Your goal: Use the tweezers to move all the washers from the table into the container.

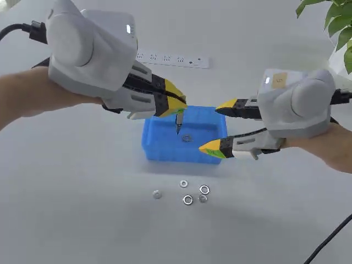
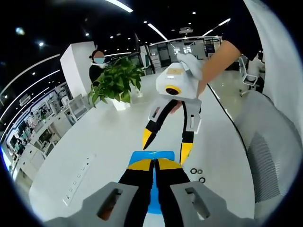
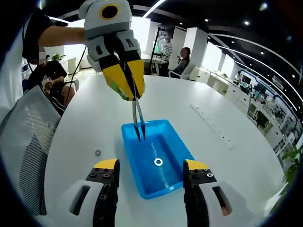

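Note:
My left gripper (image 1: 177,105) is shut on thin metal tweezers (image 1: 178,124), which point down into a blue container (image 1: 157,144). The right gripper view shows the tweezers (image 3: 138,118) with their tips just above the container's floor (image 3: 165,182) and nothing between them. One washer (image 3: 158,162) lies inside the container. Several washers (image 1: 187,199) lie on the white table in front of it, one (image 1: 157,193) a little apart to the left. My right gripper (image 1: 217,126) hangs open over the container's right end, holding nothing.
A white power strip (image 1: 173,59) lies at the back of the table (image 1: 66,209). A potted plant (image 1: 335,25) stands at the far right corner. A black cable (image 1: 330,239) runs along the near right. People sit and stand in the office behind.

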### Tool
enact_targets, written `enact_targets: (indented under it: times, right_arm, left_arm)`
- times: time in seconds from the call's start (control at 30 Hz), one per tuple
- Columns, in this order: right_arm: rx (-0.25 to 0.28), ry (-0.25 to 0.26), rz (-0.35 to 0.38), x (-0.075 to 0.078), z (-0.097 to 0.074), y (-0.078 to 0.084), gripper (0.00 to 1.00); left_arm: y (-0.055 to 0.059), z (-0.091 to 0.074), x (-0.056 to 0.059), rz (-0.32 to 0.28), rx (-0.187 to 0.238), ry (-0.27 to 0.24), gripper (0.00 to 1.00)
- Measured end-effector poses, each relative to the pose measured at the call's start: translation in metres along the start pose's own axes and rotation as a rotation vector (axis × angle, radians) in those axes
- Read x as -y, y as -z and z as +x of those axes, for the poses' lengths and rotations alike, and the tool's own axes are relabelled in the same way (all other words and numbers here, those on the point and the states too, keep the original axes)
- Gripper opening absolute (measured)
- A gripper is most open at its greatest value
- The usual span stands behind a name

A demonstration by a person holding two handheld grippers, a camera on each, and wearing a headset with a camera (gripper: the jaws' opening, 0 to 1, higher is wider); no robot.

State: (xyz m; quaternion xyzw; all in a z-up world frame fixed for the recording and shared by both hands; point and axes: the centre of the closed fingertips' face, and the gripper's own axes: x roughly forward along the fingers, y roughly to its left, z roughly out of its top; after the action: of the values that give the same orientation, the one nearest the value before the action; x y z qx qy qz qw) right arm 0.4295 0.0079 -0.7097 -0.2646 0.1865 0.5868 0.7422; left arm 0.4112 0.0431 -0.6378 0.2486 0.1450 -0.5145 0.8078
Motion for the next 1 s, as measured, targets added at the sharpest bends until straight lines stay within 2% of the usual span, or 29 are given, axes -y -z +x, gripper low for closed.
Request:
enact_targets:
  times: [0.07,0.1,0.2,0.37,0.4,0.43,0.47,0.57,0.67,0.8,1.0]
  right_arm:
    - [0.009,0.011,0.021,-0.004,-0.006,0.002,0.63]
    - [0.022,0.017,0.054,-0.008,-0.011,0.002,0.64]
    - [0.02,0.022,0.066,-0.019,-0.021,0.009,0.66]
    - [-0.011,-0.005,0.09,-0.042,-0.028,0.031,0.68]
    - [-0.019,-0.007,0.086,-0.044,-0.028,0.034,0.69]
    - [-0.034,-0.007,0.086,-0.042,-0.027,0.046,0.69]
    - [-0.038,-0.009,0.087,-0.044,-0.028,0.05,0.7]
    - [-0.043,-0.015,0.112,-0.05,-0.031,0.059,0.71]
    - [-0.046,-0.01,0.126,-0.054,-0.036,0.064,0.72]
    - [-0.045,-0.007,0.151,-0.06,-0.039,0.068,0.73]
    - [-0.058,-0.005,0.177,-0.066,-0.042,0.08,0.75]
  left_arm:
    - [-0.003,-0.004,0.005,-0.016,0.014,-0.001,0.05]
    - [-0.003,-0.007,0.01,-0.016,0.017,-0.002,0.05]
    - [0.0,-0.011,0.024,-0.013,0.004,0.004,0.05]
    - [0.012,-0.015,0.046,-0.041,-0.015,0.013,0.05]
    - [0.015,-0.015,0.051,-0.047,-0.019,0.015,0.05]
    - [0.016,-0.016,0.054,-0.052,-0.021,0.014,0.05]
    - [0.018,-0.016,0.058,-0.06,-0.022,0.014,0.05]
    - [0.02,-0.017,0.065,-0.078,-0.017,0.012,0.05]
    - [0.028,-0.017,0.069,-0.109,-0.021,-0.003,0.05]
    - [0.032,-0.017,0.078,-0.113,-0.025,-0.005,0.05]
    - [0.042,-0.017,0.082,-0.126,-0.041,-0.021,0.06]
